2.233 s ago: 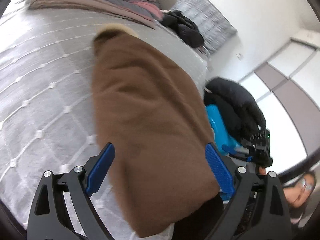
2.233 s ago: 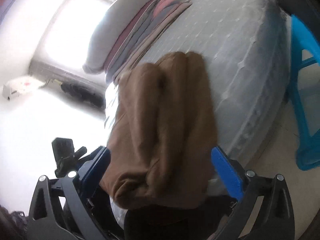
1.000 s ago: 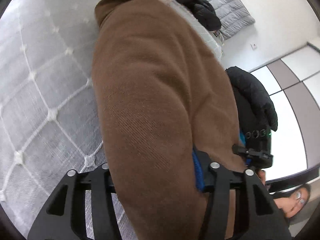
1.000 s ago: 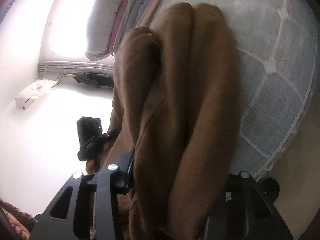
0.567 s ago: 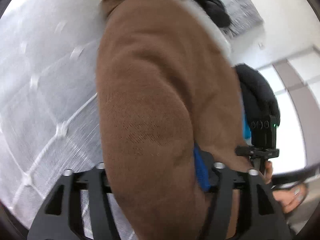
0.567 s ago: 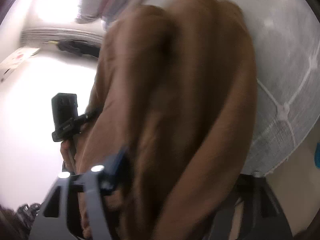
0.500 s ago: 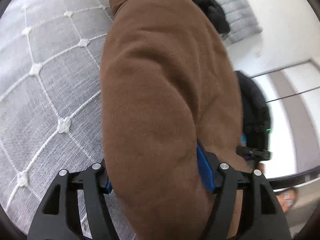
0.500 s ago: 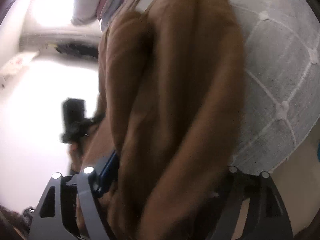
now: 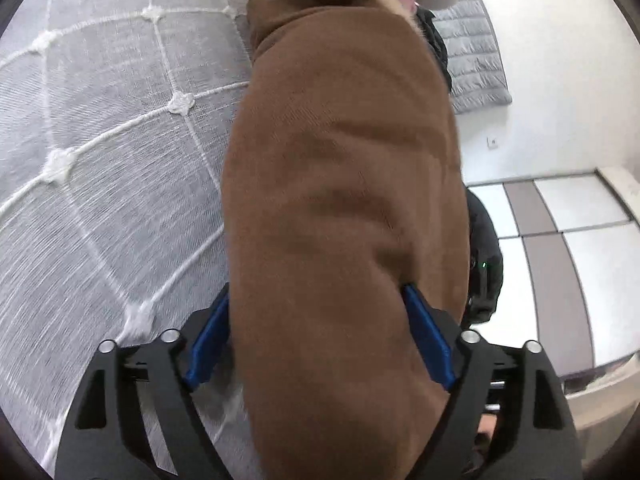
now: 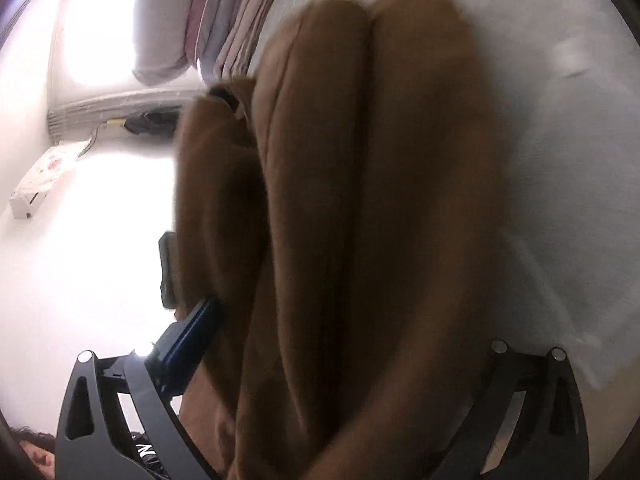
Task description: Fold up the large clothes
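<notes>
A thick folded brown coat (image 9: 344,200) with a pale fur collar lies on the grey quilted bed (image 9: 100,140). My left gripper (image 9: 320,336) is shut on one end of the coat, its blue pads (image 9: 208,344) pressing both sides. In the right wrist view the coat (image 10: 360,220) fills the frame as bulky folds. My right gripper (image 10: 340,356) is shut on its other end; only the left blue pad (image 10: 192,336) shows, the other is hidden by cloth.
Folded blankets and a pillow (image 10: 208,12) are stacked at the head of the bed. A black jacket (image 9: 434,46) and a grey quilted cover (image 9: 476,60) lie beyond the coat. A wardrobe (image 9: 560,248) stands at right. A person's head (image 10: 32,456) shows at lower left.
Both grippers went from open around the coat's ends to shut on it. The coat has since shifted further over the bed, with motion blur in the right view.
</notes>
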`<action>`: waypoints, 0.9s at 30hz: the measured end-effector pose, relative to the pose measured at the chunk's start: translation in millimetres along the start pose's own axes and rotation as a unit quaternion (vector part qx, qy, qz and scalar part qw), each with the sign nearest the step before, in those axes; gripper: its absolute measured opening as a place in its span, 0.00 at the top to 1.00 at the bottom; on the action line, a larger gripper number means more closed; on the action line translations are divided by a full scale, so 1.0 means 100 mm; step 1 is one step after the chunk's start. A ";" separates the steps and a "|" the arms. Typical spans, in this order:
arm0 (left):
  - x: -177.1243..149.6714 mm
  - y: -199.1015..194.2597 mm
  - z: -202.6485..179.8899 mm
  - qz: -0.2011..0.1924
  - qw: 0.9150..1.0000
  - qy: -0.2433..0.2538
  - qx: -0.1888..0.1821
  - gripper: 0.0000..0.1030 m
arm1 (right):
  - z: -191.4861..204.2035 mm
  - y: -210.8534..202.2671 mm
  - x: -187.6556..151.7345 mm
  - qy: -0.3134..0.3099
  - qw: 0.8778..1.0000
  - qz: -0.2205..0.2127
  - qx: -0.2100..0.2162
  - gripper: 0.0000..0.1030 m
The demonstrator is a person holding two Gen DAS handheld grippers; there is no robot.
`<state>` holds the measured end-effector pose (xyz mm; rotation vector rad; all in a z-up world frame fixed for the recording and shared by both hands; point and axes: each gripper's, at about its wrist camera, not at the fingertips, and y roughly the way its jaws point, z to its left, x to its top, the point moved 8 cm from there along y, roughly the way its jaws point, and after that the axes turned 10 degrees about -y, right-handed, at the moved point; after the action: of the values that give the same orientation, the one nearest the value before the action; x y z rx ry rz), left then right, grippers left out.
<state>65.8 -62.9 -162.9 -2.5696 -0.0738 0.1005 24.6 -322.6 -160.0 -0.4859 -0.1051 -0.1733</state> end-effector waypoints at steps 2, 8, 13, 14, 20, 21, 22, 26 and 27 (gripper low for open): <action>0.03 0.06 0.00 0.005 1.000 0.006 0.008 0.17 | -0.01 -0.07 0.01 0.003 1.000 -0.007 0.016 0.06; -0.04 0.18 -0.30 -0.027 0.994 0.081 0.068 0.40 | 0.04 -0.23 -0.11 -0.030 0.998 -0.052 -0.003 0.40; -0.13 0.05 -0.62 -0.059 0.984 0.141 0.097 0.52 | 0.28 -0.37 -0.18 -0.056 0.995 -0.085 0.017 0.49; -0.10 -0.03 -0.66 -0.065 0.981 0.151 0.101 0.53 | 0.37 -0.40 -0.16 -0.067 0.993 -0.090 0.022 0.49; 0.19 -0.86 -0.91 -0.126 0.965 0.195 0.119 0.54 | 0.78 -0.13 0.06 -0.111 0.989 -0.083 0.045 0.49; 0.29 -1.03 -0.90 -0.135 0.964 0.194 0.122 0.54 | 0.85 -0.07 0.18 -0.118 0.989 -0.079 0.051 0.49; 0.39 -1.21 -0.86 -0.142 0.964 0.187 0.123 0.54 | 0.91 0.01 0.28 -0.123 0.988 -0.075 0.055 0.49; 0.81 -1.75 -0.63 -0.171 0.962 0.162 0.139 0.54 | 1.10 0.46 0.65 -0.131 0.988 -0.053 0.065 0.49; 0.93 -1.86 -0.55 -0.179 0.961 0.156 0.144 0.54 | 1.11 0.61 0.77 -0.132 0.988 -0.046 0.064 0.49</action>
<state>157.4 70.9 -21.0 -2.2116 -0.3727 -0.3999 104.8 -227.9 -79.0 -0.3733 -0.3957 -0.1903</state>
